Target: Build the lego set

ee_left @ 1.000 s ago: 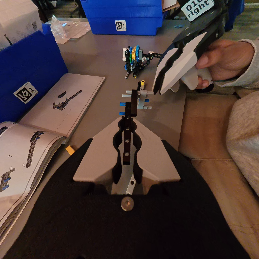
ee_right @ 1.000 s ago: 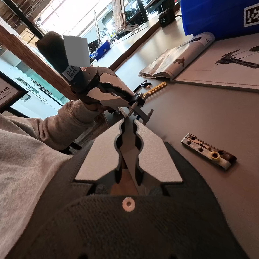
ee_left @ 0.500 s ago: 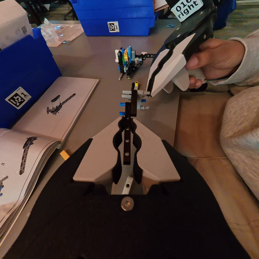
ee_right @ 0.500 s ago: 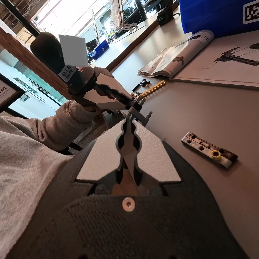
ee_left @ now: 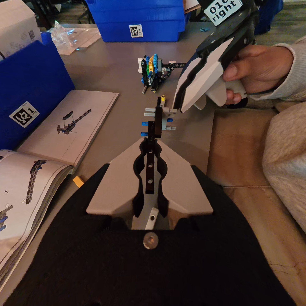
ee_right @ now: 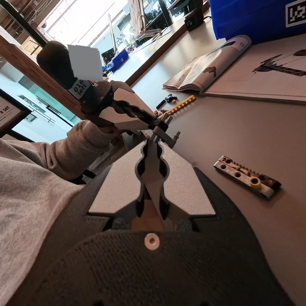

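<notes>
A dark brown beam point(ee_left: 150, 168) with round holes carries blue and light grey pegs. The small model point(ee_left: 153, 71) is white, blue, yellow, green and black. The bins point(ee_left: 140, 18) are bright blue with black-and-white square tags. The surface point(ee_left: 106, 69) is grey-brown; the booklet point(ee_left: 24, 187) pages are pale, and one long beam point(ee_right: 181, 106) is yellow.

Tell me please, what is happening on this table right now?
A person is building a lego set. The left hand-held gripper is shut on a black beam carrying a small grey assembly. The right hand-held gripper, nearly closed, pinches a grey pin on that assembly. A finished gear module stands behind, instruction booklet beside.
</notes>
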Tool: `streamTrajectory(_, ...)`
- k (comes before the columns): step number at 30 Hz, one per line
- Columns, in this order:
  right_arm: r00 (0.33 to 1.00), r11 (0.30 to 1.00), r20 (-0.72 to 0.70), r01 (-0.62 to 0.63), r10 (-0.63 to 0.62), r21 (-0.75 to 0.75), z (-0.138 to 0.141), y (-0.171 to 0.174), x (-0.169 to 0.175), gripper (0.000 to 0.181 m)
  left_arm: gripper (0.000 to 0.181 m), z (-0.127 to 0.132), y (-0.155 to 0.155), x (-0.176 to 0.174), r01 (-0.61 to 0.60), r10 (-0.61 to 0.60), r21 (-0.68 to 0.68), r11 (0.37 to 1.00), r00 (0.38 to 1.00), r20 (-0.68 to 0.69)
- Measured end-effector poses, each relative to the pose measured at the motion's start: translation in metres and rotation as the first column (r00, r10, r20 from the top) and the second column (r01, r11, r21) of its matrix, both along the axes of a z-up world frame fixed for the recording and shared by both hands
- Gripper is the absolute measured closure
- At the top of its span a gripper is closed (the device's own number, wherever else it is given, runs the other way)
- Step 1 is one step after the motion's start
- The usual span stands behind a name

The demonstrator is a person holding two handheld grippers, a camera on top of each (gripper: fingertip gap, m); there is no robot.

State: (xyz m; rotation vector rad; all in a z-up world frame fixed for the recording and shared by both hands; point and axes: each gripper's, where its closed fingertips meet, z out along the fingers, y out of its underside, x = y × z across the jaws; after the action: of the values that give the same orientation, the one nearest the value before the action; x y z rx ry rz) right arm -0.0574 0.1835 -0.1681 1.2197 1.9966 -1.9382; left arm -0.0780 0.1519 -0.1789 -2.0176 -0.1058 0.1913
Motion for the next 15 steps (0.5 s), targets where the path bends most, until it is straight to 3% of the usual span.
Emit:
streamTrajectory(8,0.998,0.997,-0.017,0.059,-0.060,-0.053,0.012,0.015,-0.008,0.166,0.176,0.003,0.000,0.007,0.039,-0.039,0.010,0.999,0.999,-0.005)
streamTrajectory(15,0.998,0.991,0.032,0.059,-0.055,-0.116,0.018,0.027,-0.011,0.165,0.176,0.034,-0.002,0.031,0.167,-0.188,0.184,0.969,0.977,0.104)
